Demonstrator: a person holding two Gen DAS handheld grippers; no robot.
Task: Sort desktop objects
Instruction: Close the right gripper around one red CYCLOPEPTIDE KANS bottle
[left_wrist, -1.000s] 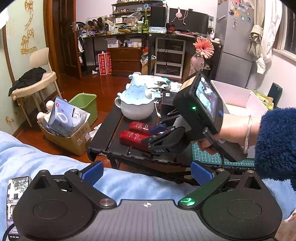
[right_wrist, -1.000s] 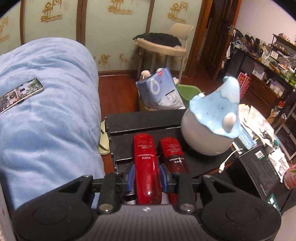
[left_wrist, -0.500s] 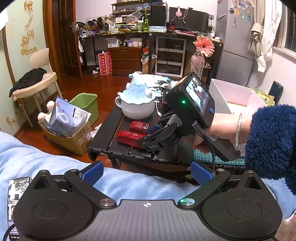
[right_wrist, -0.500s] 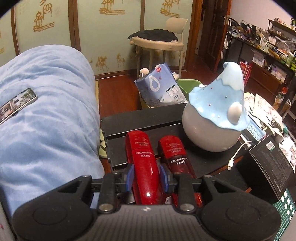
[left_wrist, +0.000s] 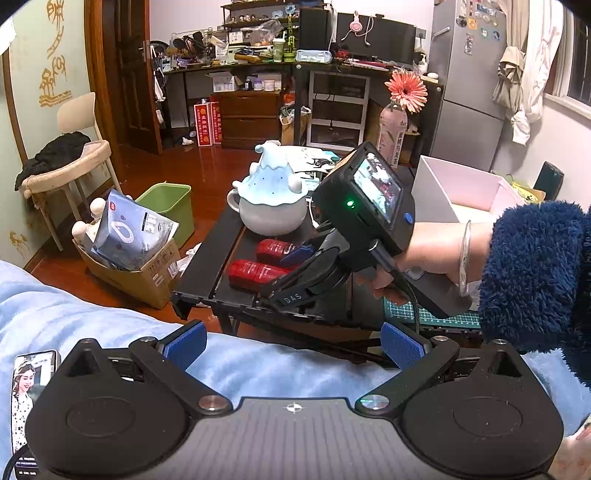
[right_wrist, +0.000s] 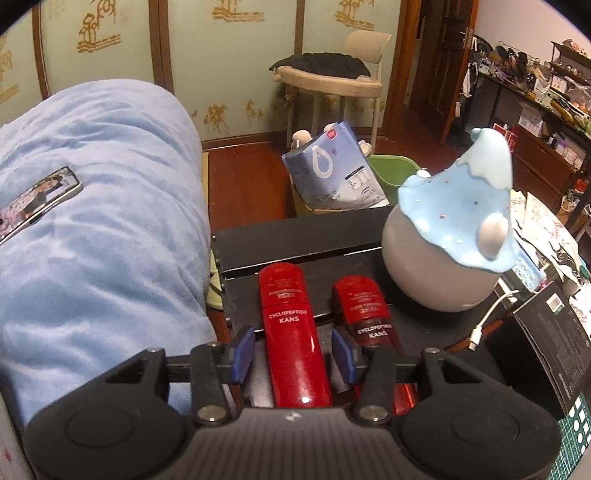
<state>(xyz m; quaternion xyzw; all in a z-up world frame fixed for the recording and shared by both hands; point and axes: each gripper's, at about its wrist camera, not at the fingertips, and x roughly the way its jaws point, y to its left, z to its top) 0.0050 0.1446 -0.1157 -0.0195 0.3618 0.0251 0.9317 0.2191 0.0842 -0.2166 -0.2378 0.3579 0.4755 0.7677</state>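
Two red "Cyclopeptide Kans" bottles lie side by side on the black table (right_wrist: 295, 240). The nearer, longer bottle (right_wrist: 291, 332) lies between the pads of my right gripper (right_wrist: 291, 356), whose jaws stand apart from it on both sides. The shorter bottle (right_wrist: 364, 314) lies just right of it. In the left wrist view both bottles show, the near one (left_wrist: 255, 273) and the far one (left_wrist: 275, 251), with the right gripper (left_wrist: 291, 269) over them. My left gripper (left_wrist: 291, 341) is open and empty above the blue blanket (left_wrist: 92, 321).
A grey pot with a blue mountain-shaped lid (right_wrist: 454, 254) stands just behind the bottles. A white cable (right_wrist: 491, 314) and black box (right_wrist: 546, 339) lie to the right. A white bin (left_wrist: 461, 192), green cutting mat (left_wrist: 436, 314) and phone (left_wrist: 31, 398) are near.
My right gripper's jaws have opened off the longer red bottle, which now lies on the table next to the shorter one. The gripper has drawn back slightly. The left gripper has stayed put.
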